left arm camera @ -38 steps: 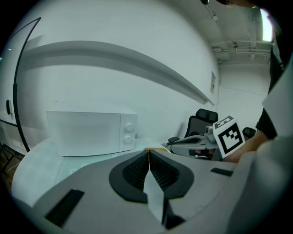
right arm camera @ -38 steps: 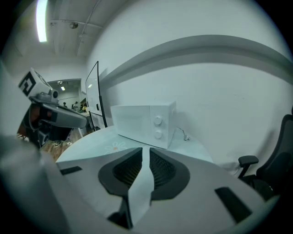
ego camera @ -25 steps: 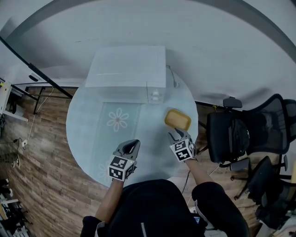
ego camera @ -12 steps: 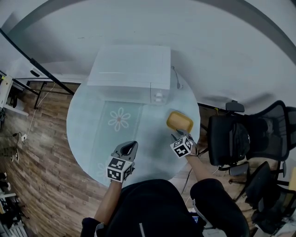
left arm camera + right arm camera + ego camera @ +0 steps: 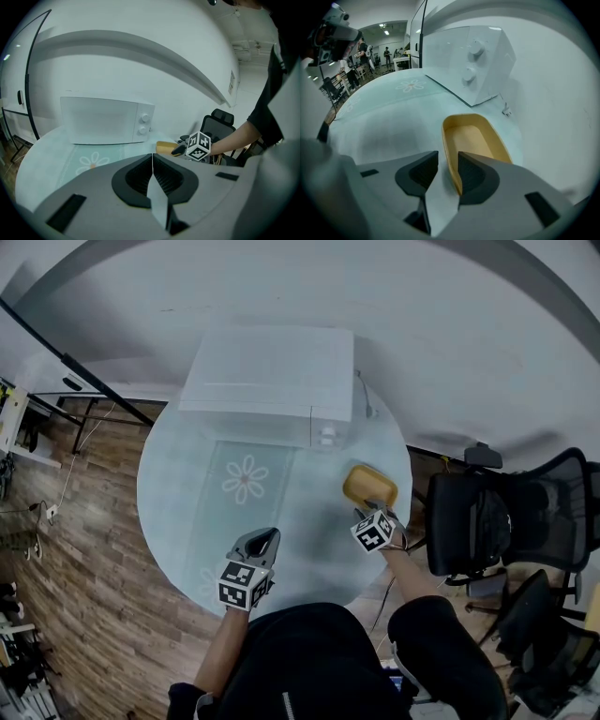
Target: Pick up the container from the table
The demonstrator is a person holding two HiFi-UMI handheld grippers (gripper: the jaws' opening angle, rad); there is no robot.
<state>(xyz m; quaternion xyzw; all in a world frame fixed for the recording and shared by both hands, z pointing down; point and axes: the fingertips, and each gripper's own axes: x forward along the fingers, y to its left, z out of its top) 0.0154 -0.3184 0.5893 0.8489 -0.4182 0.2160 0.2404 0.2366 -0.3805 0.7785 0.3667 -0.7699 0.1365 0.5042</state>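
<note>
Between parted right tongs (image 5: 447,155): container (image 5: 471,138) rim, long axis pointing away.

Matt yellow plastic container (image 5: 474,137), smooth pale table (image 5: 178,507), wood-plank floor (image 5: 80,568).

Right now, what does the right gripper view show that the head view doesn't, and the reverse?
Only the right gripper view: the right gripper has its fingers apart, with the near wall of the yellow container between them, its inside empty. Only the head view: the black office chairs and the wood floor. Both: the container, the white microwave and the round table with its flower print.
</note>
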